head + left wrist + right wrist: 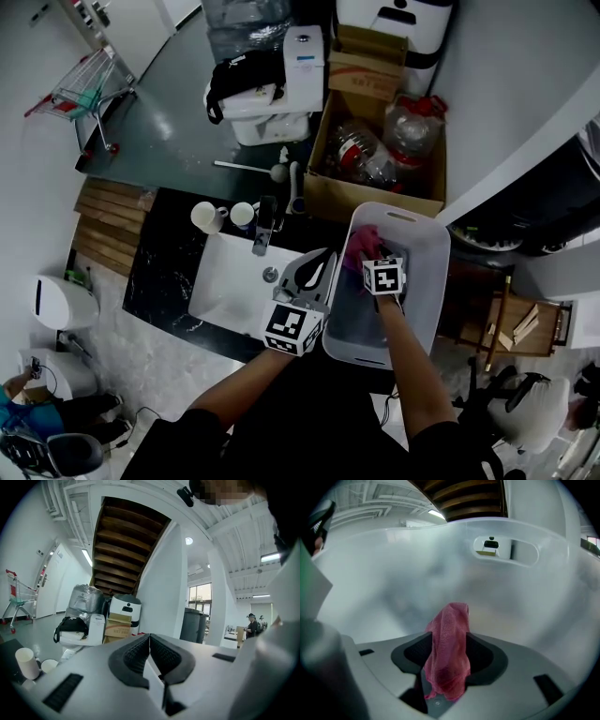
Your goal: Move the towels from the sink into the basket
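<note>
A pink towel (361, 246) (450, 639) hangs inside the white plastic basket (427, 272) (440, 564), to the right of the white sink (230, 281). My right gripper (372, 255) (449, 645) reaches down into the basket. Its jaws are spread, with the pink towel loose between the pads. Something dark lies on the basket's floor under my right arm. My left gripper (319, 267) (150, 637) hovers level over the sink's right edge, beside the basket. It is shut, pads touching and nothing in them. The sink basin shows only its drain.
A faucet (265, 225) and two paper cups (206, 217) stand on the black counter (159, 272) behind the sink. A cardboard box (375, 141) of plastic bottles sits on the floor beyond the basket. A shopping cart (89, 89) stands far left.
</note>
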The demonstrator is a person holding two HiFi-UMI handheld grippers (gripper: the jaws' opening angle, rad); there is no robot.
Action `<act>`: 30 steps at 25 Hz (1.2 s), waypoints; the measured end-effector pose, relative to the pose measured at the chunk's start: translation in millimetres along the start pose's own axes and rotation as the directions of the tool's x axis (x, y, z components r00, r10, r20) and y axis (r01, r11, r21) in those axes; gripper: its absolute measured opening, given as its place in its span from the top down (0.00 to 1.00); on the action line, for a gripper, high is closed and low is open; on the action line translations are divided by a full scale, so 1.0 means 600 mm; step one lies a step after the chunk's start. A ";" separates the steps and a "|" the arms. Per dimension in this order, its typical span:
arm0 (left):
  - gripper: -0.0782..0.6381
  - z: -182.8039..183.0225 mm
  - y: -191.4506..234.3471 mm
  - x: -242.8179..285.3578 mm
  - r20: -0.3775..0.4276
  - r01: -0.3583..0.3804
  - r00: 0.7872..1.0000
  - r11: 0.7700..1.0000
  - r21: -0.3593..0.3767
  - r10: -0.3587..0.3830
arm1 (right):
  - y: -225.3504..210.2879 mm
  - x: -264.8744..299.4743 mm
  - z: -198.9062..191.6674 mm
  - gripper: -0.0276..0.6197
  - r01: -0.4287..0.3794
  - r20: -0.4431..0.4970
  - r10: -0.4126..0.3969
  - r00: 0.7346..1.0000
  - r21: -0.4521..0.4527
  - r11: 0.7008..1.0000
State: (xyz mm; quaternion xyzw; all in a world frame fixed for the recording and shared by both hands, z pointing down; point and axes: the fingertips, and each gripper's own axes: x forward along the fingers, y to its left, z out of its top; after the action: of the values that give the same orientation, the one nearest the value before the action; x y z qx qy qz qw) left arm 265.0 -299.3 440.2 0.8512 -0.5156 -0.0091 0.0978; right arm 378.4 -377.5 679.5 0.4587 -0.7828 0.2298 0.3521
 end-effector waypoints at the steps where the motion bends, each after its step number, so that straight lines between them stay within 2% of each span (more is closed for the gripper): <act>1: 0.87 0.000 -0.002 -0.001 0.000 0.002 1.000 1.000 0.000 -0.002 | 0.000 -0.006 0.006 0.60 0.001 0.014 -0.001 1.000 0.004 1.000; 6: 0.87 0.002 -0.016 -0.004 0.006 0.010 1.000 1.000 0.002 -0.010 | -0.002 -0.041 0.035 0.60 0.004 0.118 -0.007 0.993 0.026 1.000; 13: 0.87 0.003 -0.039 -0.022 0.024 0.047 0.999 0.999 -0.013 -0.046 | 0.010 -0.095 0.030 0.60 0.011 0.157 -0.017 0.988 0.044 0.999; 18: 0.87 0.016 -0.049 -0.046 0.057 0.032 0.998 0.999 -0.005 -0.032 | 0.020 -0.156 0.049 0.66 -0.001 0.239 -0.012 0.971 0.053 0.999; 23: 0.87 0.019 -0.062 -0.060 0.063 0.039 0.997 0.999 -0.021 -0.038 | 0.036 -0.231 0.067 0.85 -0.026 0.353 -0.004 0.936 0.082 0.996; 27: 0.87 0.019 -0.081 -0.067 0.060 0.057 0.997 0.998 -0.032 -0.055 | 0.054 -0.294 0.083 0.90 -0.061 0.456 0.007 0.890 0.103 0.993; 30: 0.87 0.011 -0.096 -0.069 0.034 0.085 0.996 0.996 -0.030 -0.084 | 0.070 -0.326 0.088 0.92 -0.073 0.488 0.012 0.873 0.105 0.992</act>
State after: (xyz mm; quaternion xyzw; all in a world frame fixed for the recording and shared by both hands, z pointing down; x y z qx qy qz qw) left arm 295.5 -238.1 420.4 0.8702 -0.4807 -0.0353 0.1024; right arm 388.1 -284.9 494.7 0.5048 -0.8407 0.1617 0.1109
